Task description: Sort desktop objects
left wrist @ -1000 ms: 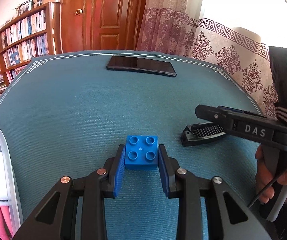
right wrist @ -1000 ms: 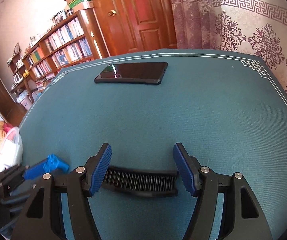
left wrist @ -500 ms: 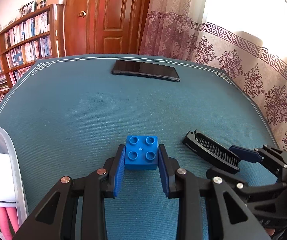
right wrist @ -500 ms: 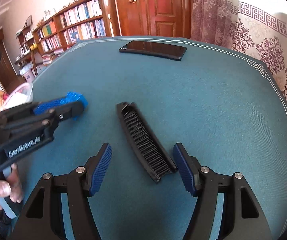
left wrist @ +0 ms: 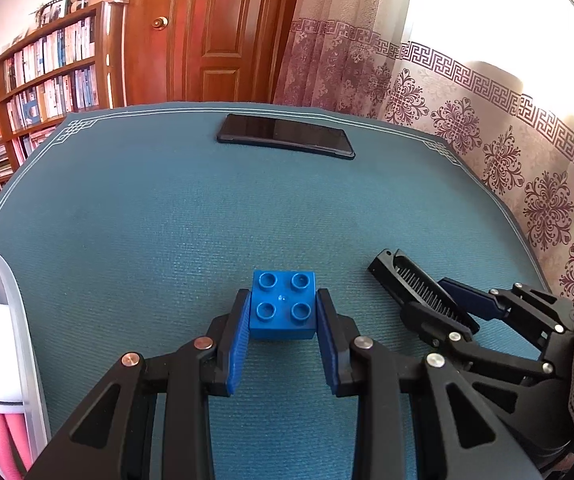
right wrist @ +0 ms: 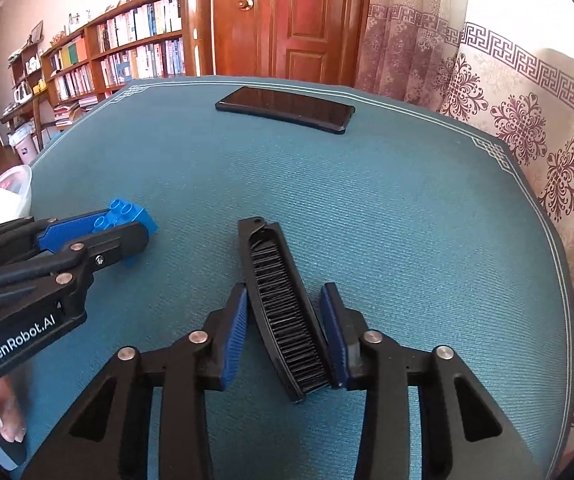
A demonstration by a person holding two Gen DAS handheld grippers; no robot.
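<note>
The left gripper (left wrist: 283, 316) fingers were clamped on a blue toy brick (left wrist: 283, 306); the right gripper (right wrist: 285, 328) fingers pinched a black comb (right wrist: 283, 308) lying between them on the tabletop (right wrist: 407, 208).

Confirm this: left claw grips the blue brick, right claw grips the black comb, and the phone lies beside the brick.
Wrong on the phone. The left wrist view shows it at the mat's far edge, well apart from the blue brick in the left claw. The right claw does grip the black comb.
</note>
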